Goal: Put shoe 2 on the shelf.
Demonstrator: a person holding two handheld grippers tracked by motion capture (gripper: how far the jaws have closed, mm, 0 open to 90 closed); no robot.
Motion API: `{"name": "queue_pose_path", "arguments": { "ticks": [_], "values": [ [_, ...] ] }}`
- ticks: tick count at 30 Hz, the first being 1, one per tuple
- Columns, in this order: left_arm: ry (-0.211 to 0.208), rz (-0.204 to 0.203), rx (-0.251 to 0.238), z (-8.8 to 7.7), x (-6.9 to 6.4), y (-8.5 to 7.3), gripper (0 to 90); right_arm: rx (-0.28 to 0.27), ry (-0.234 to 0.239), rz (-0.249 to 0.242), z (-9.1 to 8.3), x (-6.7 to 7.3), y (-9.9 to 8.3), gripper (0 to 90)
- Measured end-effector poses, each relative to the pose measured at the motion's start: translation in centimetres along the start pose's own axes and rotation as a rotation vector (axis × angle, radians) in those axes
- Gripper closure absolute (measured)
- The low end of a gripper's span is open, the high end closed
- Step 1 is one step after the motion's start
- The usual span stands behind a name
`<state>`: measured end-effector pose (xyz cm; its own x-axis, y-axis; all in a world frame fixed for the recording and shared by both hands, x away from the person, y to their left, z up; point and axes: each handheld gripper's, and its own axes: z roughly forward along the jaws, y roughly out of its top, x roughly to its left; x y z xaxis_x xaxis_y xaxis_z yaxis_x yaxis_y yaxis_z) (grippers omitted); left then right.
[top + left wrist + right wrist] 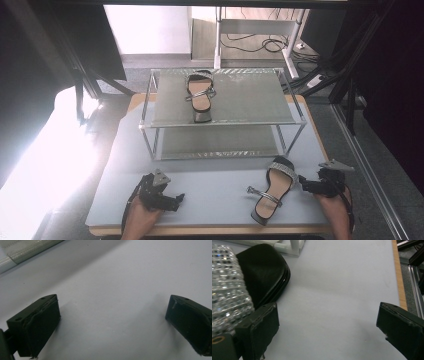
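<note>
The right claw (306,184) is sitting wide open on the surface (210,190), with nothing between its two black jaws. In the right gripper view, one jaw is just beside the toe of a shoe (262,272). The shoe's sparkly strap (227,287) is shining right next to that jaw.

From the high view, this shoe (272,192) is lying flat on the surface near the right front, with its toe pointing toward the rack (222,122). A thin strap with a buckle is sticking out to its left side.

The shoe is probably light and easy to lift. Its sole looks stiff, so the side edge of the sole, near the middle, seems like a good place to pinch. The straps look floppy and may bend or slip, and the sparkly bits could get scratched.

The left claw (179,199) is also open and empty, resting near the left front.

A second shoe (201,95) is already sitting on the rack's top shelf.
</note>
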<state>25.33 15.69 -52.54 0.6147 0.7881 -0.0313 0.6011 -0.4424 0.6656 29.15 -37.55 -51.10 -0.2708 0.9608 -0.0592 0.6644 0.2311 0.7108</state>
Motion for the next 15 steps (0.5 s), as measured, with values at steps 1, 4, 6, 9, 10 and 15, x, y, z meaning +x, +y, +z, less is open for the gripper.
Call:
{"name": "queue_pose_path", "arguments": {
  "ticks": [1, 4, 6, 9, 10, 15],
  "values": [
    [0.0, 0.0, 0.0, 0.0, 0.0, 0.0, 0.0, 0.007, 0.002, -0.001, 0.2, 0.1, 0.1, 4.2],
    [0.0, 0.0, 0.0, 0.0, 0.0, 0.0, 0.0, 0.013, 0.03, -0.006, 0.8, 0.3, 0.3, 8.6],
    [0.0, 0.0, 0.0, 0.0, 0.0, 0.0, 0.0, 0.011, 0.039, -0.007, 1.2, 0.6, 0.5, 10.0],
    [0.0, 0.0, -0.001, 0.0, 0.0, 0.0, 0.0, -0.002, 0.057, -0.012, 1.6, 1.2, 0.9, 12.8],
    [0.0, -0.001, -0.001, 0.0, 0.0, 0.0, 0.0, -0.006, 0.058, -0.018, 1.7, 1.3, 1.0, 12.9],
    [0.0, 0.0, -0.001, 0.0, 0.0, 0.0, 0.0, -0.011, 0.082, -0.051, 2.5, 3.2, 2.0, 12.9]
  ]
}}
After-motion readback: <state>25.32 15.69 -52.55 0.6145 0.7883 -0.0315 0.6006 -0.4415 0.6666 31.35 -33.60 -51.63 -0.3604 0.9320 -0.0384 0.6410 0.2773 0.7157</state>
